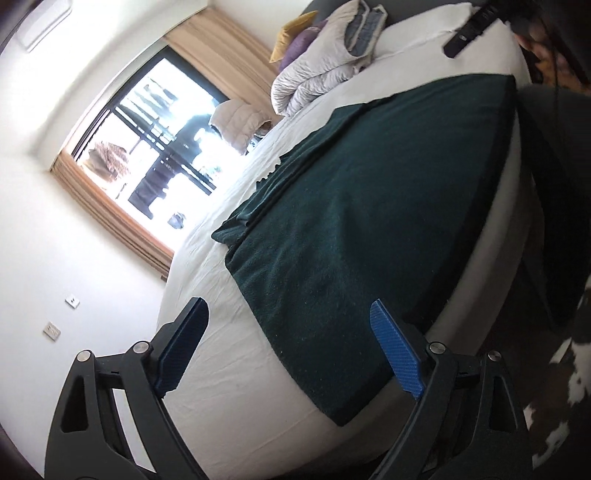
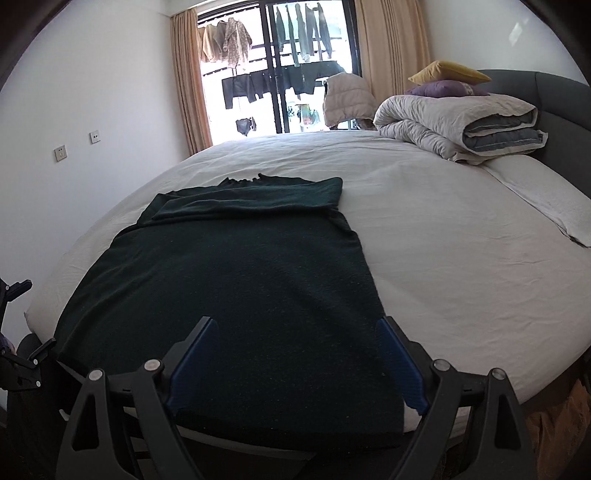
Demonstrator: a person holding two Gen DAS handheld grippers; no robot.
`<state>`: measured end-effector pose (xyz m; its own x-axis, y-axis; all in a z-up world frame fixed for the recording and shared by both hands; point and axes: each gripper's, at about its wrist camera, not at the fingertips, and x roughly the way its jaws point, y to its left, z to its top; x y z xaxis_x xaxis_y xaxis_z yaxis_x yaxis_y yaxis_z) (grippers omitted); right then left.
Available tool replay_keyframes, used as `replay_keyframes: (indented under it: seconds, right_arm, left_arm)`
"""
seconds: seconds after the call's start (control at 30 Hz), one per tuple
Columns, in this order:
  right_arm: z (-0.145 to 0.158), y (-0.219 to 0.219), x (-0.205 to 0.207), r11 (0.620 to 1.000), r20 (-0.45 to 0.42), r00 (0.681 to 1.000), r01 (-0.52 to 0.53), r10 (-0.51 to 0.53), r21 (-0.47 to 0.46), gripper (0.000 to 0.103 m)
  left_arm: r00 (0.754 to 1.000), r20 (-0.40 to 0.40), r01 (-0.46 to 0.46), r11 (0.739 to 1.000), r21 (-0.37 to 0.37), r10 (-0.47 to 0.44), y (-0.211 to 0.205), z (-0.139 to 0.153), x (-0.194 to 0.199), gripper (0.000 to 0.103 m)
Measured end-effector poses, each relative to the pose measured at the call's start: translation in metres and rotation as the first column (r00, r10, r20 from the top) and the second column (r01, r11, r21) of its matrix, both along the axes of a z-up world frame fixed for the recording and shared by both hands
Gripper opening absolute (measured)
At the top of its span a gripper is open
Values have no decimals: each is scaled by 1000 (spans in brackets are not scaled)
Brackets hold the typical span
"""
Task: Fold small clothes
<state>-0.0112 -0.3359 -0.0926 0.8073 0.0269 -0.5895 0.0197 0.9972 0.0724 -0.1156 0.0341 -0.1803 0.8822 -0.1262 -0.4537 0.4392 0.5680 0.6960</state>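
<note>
A dark green knit garment (image 2: pixel 236 280) lies flat on the white bed (image 2: pixel 443 258), its far part folded over and its near hem hanging over the bed edge. It also shows in the left wrist view (image 1: pixel 369 206), which is tilted. My right gripper (image 2: pixel 295 332) is open, its blue pads either side of the near right part of the garment, just above it. My left gripper (image 1: pixel 288 317) is open and empty, above the garment's near left corner and the sheet (image 1: pixel 221 369).
A folded grey duvet (image 2: pixel 461 122) with purple and yellow pillows (image 2: pixel 447 79) sits at the bed's far right by the dark headboard (image 2: pixel 554 107). A window with hanging clothes (image 2: pixel 277 66) is behind. The left gripper's body (image 2: pixel 18 354) shows at left. A dark object (image 1: pixel 469 29) lies on the bed.
</note>
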Motion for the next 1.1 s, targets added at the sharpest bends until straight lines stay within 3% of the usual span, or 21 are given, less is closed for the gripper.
replay_keyframes:
  seconds: [0.2,0.33,0.63,0.7,0.87,0.93,1.03,1.1]
  right_arm:
    - [3,15,0,999,3,999,-34,34,-2,89]
    - [1,20,0,999,-7,999,-39,39,0,89]
    - [0,28,-1,999,-12,999,-51,51,0,89]
    - [-2,31,-1,999,-14,999,-53,53,-1,89]
    - [-3,35,-1,998,-16,998,-64,64,-1,89]
    - [-3,39,-2,997,-15,997,-77,76,-21,89]
    - [-2,48,-5,990,-15,993,-119,118,-74,89]
    - [-2,55,-9,982,-19,989,-145,144,-117,89]
  left_arm:
    - [993,16,116,980,160,-120,3,-29,-28,90]
    - [988,100,87,951,297,-121,4,-56,-30,90]
    - [974,165,96,941,324,-156,10,-66,-17,89]
    - [980,137,99,950,297,-145,11,-61,-12,82]
    - [990,100,74,971,228,-98,15,-45,0,33]
    - [992,97,64,977,205,-86,17,-40,4,32]
    - [996,55,67,986,153,-77,19,-30,9,19]
    - [997,21,68,991,118,-71,19,-25,12,18]
